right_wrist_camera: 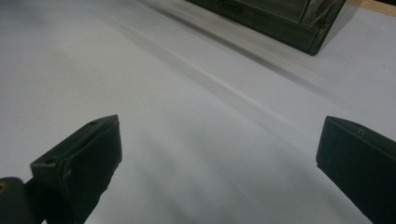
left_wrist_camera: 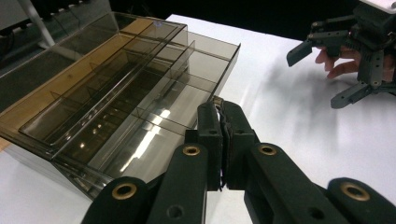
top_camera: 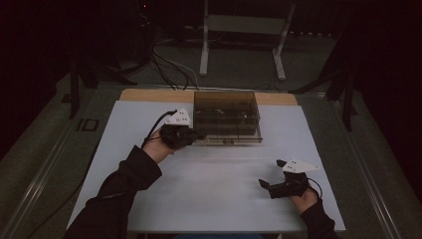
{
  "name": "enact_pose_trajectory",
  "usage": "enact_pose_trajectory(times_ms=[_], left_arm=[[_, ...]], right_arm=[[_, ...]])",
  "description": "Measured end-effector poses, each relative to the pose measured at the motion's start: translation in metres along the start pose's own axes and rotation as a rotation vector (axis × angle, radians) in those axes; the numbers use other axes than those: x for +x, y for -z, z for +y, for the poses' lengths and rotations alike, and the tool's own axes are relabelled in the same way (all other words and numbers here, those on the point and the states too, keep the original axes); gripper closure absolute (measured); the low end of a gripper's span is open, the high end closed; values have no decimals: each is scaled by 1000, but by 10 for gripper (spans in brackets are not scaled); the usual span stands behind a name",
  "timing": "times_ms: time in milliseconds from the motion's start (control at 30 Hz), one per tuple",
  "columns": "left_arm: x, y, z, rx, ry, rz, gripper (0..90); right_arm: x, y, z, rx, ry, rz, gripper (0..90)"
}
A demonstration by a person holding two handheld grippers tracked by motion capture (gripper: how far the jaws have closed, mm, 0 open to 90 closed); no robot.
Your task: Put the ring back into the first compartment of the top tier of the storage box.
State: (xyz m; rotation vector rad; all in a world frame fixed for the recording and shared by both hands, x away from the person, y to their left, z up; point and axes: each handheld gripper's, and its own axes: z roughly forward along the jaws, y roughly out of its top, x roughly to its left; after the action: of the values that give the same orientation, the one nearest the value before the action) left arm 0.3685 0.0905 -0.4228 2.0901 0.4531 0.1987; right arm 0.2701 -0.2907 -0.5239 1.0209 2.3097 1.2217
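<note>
The left tongs (left_wrist_camera: 219, 135), jaws pressed together on nothing, sit at the near left corner of the smoky plastic drawer box (top_camera: 226, 117) (far middle of the table (top_camera: 214, 199)). The right tongs (top_camera: 272, 173) rest near right, jaws wide apart.

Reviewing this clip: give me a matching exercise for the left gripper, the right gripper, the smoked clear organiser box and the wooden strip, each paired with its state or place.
Things:
1. left gripper
2. right gripper
3. organiser box
4. wooden strip

States or places:
A. jaws wide apart over bare white table
B. along the table's far edge, behind the box
C. jaws shut, at the box's near left corner
D. smoked clear plastic, divided into compartments

Pairs: 1-C, 2-A, 3-D, 4-B
</note>
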Motion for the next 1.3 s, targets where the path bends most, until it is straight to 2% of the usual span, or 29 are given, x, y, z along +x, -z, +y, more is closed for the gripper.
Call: enact_pose_trajectory(times_ms=[400, 600, 1300], left_arm=[[7, 0, 6, -18, -1, 23, 900], [9, -3, 11, -9, -9, 32, 900], [24, -14, 13, -29, 37, 75, 900]], right_arm=[[0, 0, 0, 2, 1, 2, 4], [0, 0, 0, 1, 2, 2, 5], [0, 0, 0, -1, 3, 2, 4]])
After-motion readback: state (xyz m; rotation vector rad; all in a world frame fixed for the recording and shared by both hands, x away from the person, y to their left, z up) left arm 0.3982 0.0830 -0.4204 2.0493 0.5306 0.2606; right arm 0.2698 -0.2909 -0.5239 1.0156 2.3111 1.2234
